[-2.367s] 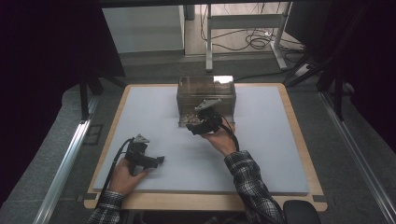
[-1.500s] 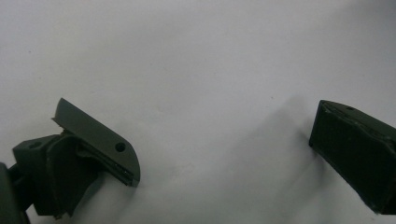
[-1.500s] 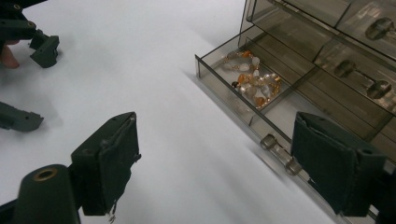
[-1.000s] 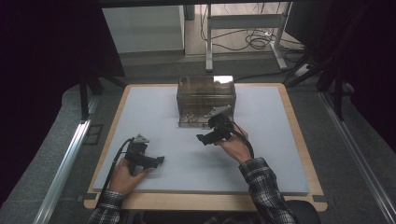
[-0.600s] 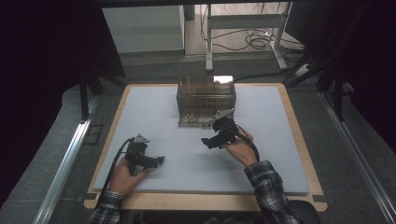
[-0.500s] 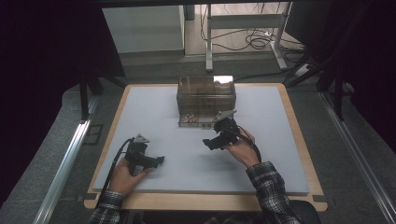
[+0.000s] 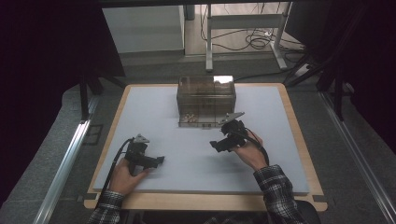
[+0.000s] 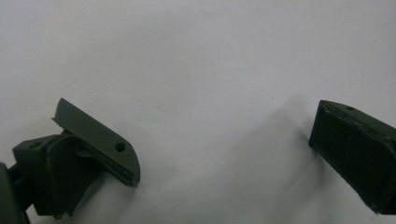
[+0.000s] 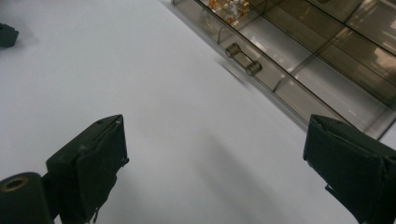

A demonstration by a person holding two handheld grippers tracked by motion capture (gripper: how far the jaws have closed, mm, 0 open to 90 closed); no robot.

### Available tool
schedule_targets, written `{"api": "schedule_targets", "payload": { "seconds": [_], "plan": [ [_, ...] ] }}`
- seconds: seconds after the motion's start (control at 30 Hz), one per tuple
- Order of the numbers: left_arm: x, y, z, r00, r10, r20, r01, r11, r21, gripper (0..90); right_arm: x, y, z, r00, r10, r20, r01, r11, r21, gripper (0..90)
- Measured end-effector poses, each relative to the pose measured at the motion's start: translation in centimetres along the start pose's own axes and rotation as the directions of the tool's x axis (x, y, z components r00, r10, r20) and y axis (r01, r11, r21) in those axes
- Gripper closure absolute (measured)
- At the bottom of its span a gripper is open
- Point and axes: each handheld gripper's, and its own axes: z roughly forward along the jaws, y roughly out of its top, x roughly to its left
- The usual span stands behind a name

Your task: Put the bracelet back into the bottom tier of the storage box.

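Observation:
A smoky clear drawer box (image 7: 206, 100) stands at the back middle of the pale mat (image 7: 196, 158). In the right gripper view the box (image 9: 299, 51) shows a low drawer with a small bar handle (image 9: 243, 59) and some small golden pieces (image 9: 229, 7) inside. My right gripper (image 7: 215, 144) hovers in front of the box, a little to its right. Its jaws (image 9: 215, 135) stand open, have just been opening, and hold nothing. My left gripper (image 7: 161, 160) rests at the front left of the mat, open (image 8: 224, 140) over bare mat.
The mat lies on a wooden table (image 7: 299, 116) with a rim showing all round. A metal rail (image 7: 65, 158) runs along the floor on the left. Table legs and cables (image 7: 252, 39) stand behind the table.
My right hand has drawn back from the front of the box toward the front right of the mat. The left hand has stayed put.

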Motion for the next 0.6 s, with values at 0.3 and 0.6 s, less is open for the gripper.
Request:
{"api": "schedule_targets", "payload": {
  "seconds": [0.3,0.6],
  "plan": [
    [0.0,0.0,0.0,1.0000,0.000,0.000,0.000,1.0000,0.000,0.0,-0.6,-0.7,-1.4,0.9999,0.006,0.012,-0.006,1.000,0.003,5.3],
    [0.0,0.0,0.0,1.0000,0.000,0.000,0.000,1.0000,0.000,0.0,-1.1,-2.0,-2.7,0.9995,0.013,0.030,-0.014,1.000,0.013,4.8]
  ]
}}
